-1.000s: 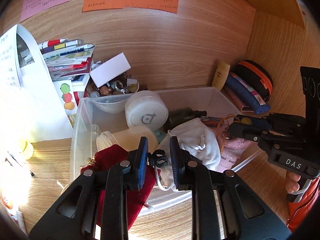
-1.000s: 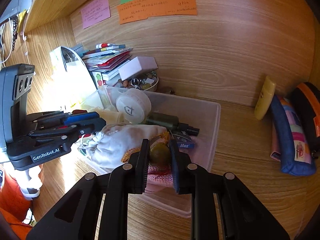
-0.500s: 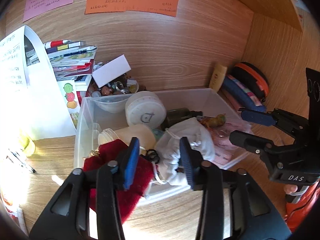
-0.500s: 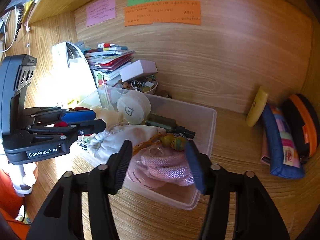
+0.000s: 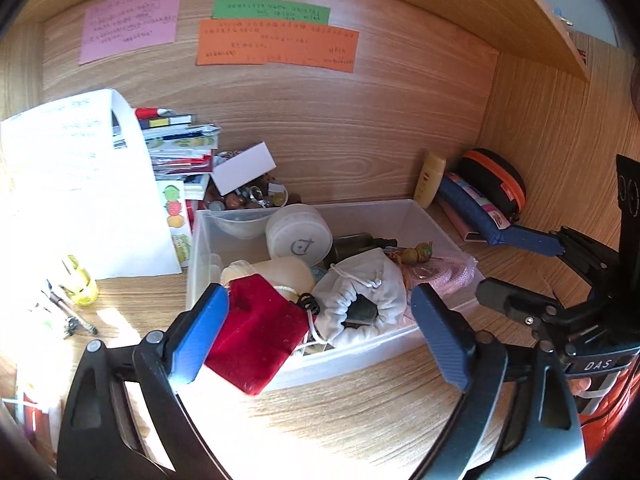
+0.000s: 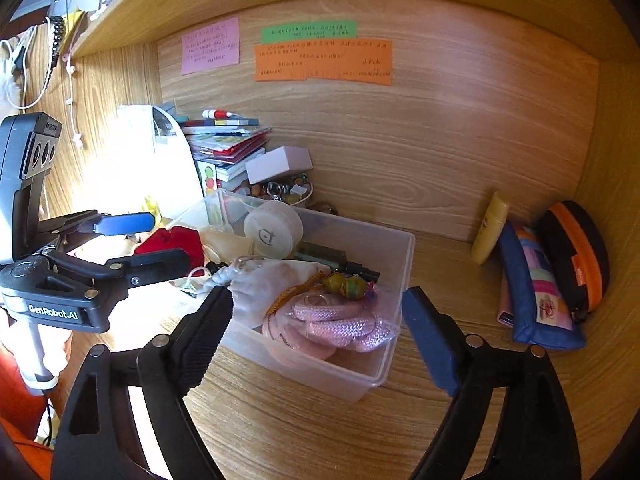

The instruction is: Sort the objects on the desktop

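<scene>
Scanning from the left edge of the desk, I see loose pens (image 5: 70, 312) and a small yellow bottle (image 5: 82, 286) in glare, then the curled white sheet (image 5: 80, 184) leaning before a stack of books (image 5: 180, 144). Next comes the clear plastic bin (image 6: 394, 276), where the sorted things lie.

At its left end sits the red velvet pouch (image 5: 256, 332), draped over the near rim. I judge it soft and light, likely to sag, so I would pinch it at the gathered neck by the drawstring. Beside it, touching, is the white drawstring bag (image 5: 360, 284): limp cloth around something dark, best taken by the bunched mouth. Behind them the round white case (image 5: 298, 236) stands on edge; smooth and hard, it may slip between pads. Toward the right end lie the gourd charm (image 6: 344, 284) and the pink cord (image 6: 336, 320) in what looks like a thin clear wrapper, though glare makes that uncertain; slick film, so I would grip through to the cord.

My left gripper (image 5: 320, 332) has its jaws opening, already wide, with the red pouch and white bag in line between the pads but untouched. My right gripper (image 6: 318, 324) is likewise opening, wide, straddling the bin's near corner and pink cord, holding nothing. Far right, pencil cases (image 6: 536, 284) rest against the side wall.
</scene>
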A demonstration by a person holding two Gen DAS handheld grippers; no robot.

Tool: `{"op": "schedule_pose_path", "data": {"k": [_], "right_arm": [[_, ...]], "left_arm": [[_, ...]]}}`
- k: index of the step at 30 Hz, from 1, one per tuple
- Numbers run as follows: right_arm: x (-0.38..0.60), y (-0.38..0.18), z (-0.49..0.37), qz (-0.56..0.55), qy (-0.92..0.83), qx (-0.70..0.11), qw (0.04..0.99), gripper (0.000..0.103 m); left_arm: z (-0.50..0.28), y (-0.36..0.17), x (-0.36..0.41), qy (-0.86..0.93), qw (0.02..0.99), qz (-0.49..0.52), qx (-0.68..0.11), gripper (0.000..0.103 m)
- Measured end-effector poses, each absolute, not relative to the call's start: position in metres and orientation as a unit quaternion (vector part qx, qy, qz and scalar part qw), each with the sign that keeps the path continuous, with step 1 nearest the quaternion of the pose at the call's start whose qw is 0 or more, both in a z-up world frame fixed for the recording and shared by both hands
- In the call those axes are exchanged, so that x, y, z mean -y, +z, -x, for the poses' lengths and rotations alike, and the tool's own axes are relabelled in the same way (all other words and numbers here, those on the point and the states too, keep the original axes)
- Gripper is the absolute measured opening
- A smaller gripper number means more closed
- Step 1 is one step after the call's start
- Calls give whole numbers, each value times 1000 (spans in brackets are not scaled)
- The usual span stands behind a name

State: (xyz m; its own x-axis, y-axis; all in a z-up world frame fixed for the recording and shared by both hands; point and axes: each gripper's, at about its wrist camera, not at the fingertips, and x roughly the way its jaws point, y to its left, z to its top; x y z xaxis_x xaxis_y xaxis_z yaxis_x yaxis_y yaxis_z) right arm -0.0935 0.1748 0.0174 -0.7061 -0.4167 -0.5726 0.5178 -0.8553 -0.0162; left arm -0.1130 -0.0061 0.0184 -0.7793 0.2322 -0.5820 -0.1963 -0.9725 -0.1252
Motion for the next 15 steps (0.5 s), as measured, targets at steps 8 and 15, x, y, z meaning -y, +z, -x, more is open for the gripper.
{"op": "schedule_pose_path", "data": {"k": [8,15], "right_arm": [[-181,22,71,-285,-921,-75,256,95],[-195,24,52,-290,-917,-42,271,96]], "left_arm": [[86,25,8,951,73,299,28,98],[65,28,10,950,83,295,51,100]]}}
